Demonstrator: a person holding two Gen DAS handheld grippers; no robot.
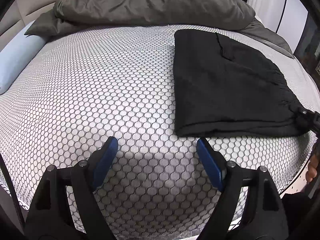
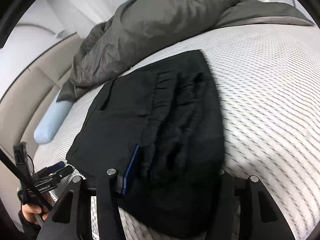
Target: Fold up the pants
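Observation:
The black pants (image 1: pixel 220 84) lie folded into a thick rectangle on the right of the honeycomb-patterned mattress (image 1: pixel 100 92). My left gripper (image 1: pixel 156 141) hangs open over bare mattress, just in front of the folded edge, with nothing between its blue pads. At the right edge of that view, the right gripper (image 1: pixel 314 120) meets the gathered waistband corner. In the right wrist view the bunched waistband of the pants (image 2: pixel 124 124) fills the space between the jaws of my right gripper (image 2: pixel 178 156). One blue pad (image 2: pixel 131 170) presses against the cloth, which hides the other finger.
A crumpled grey duvet (image 1: pixel 150 2) is piled along the far side of the bed. A pale blue bolster (image 1: pixel 18 60) lies at the left beside a beige headboard (image 2: pixel 30 92). The mattress's near edge runs close under both grippers. A hand (image 2: pixel 30 214) holds the left gripper's handle.

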